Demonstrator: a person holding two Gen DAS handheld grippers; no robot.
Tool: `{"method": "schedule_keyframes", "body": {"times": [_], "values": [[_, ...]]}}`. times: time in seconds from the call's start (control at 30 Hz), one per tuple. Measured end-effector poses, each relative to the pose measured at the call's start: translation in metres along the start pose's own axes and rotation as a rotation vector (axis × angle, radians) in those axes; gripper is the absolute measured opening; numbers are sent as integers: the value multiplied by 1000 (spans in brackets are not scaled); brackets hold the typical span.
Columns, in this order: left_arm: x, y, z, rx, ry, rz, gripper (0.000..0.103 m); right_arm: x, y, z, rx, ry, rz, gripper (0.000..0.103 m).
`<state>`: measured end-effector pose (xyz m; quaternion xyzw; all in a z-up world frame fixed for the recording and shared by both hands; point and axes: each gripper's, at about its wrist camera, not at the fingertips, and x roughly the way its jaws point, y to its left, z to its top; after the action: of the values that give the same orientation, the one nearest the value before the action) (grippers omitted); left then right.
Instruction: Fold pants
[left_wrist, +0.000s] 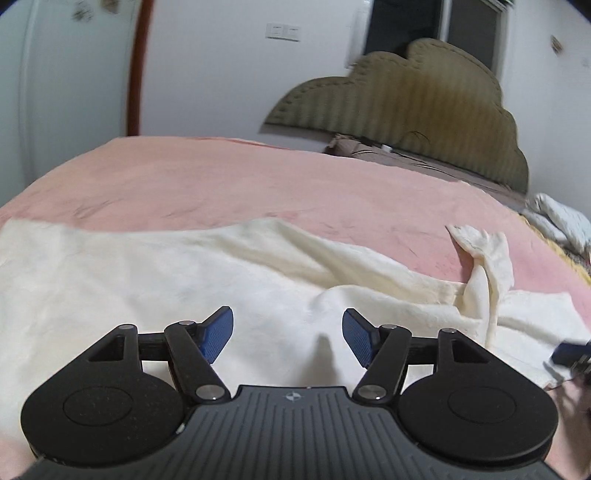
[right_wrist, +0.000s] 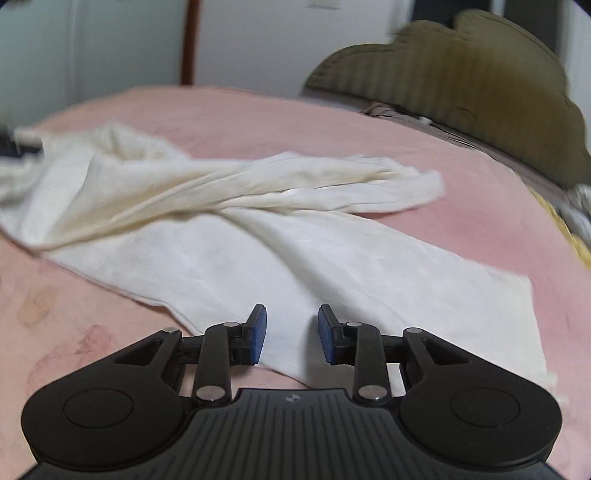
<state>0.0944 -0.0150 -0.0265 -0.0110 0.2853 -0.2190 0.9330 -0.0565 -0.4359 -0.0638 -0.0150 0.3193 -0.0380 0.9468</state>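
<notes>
Cream-white pants (left_wrist: 147, 277) lie spread on the pink bed sheet (left_wrist: 221, 177). In the left wrist view my left gripper (left_wrist: 288, 332) hovers low over the wide part of the cloth, open, with only a small raised pucker of fabric below the gap. A twisted leg end (left_wrist: 484, 266) sticks up at the right. My right gripper (left_wrist: 570, 356) shows as a dark blur at the right edge. In the right wrist view one leg (right_wrist: 295, 177) lies twisted across the flat leg (right_wrist: 332, 277). My right gripper (right_wrist: 291, 330) stands over that flat leg's near edge, open by a narrow gap, holding nothing.
An olive padded headboard (left_wrist: 424, 103) stands at the back right. White bedding (left_wrist: 561, 221) is bunched at the bed's right side. A brown door frame (left_wrist: 135, 66) and white wall lie beyond the bed. Bare pink sheet (right_wrist: 74, 332) shows left of the flat leg.
</notes>
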Motion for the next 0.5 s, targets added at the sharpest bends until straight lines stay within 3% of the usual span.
{"method": "schedule_keyframes", "body": {"times": [0.17, 0.3, 0.37, 0.43, 0.5], "values": [[23, -3, -3, -32, -3, 9, 70, 7, -17, 48, 71, -122, -10, 30], [32, 1, -17, -41, -6, 31, 75, 61, -23, 106, 59, -120, -4, 33], [32, -2, -15, -25, -3, 21, 85, 100, -24, 133, 34, -75, -23, 46], [34, -2, -14, -17, 13, -9, 94, 137, -24, 153, 12, -21, -80, 69], [36, -2, -13, -16, 17, -14, 95, 171, -27, 165, 11, 37, -123, 69]]}}
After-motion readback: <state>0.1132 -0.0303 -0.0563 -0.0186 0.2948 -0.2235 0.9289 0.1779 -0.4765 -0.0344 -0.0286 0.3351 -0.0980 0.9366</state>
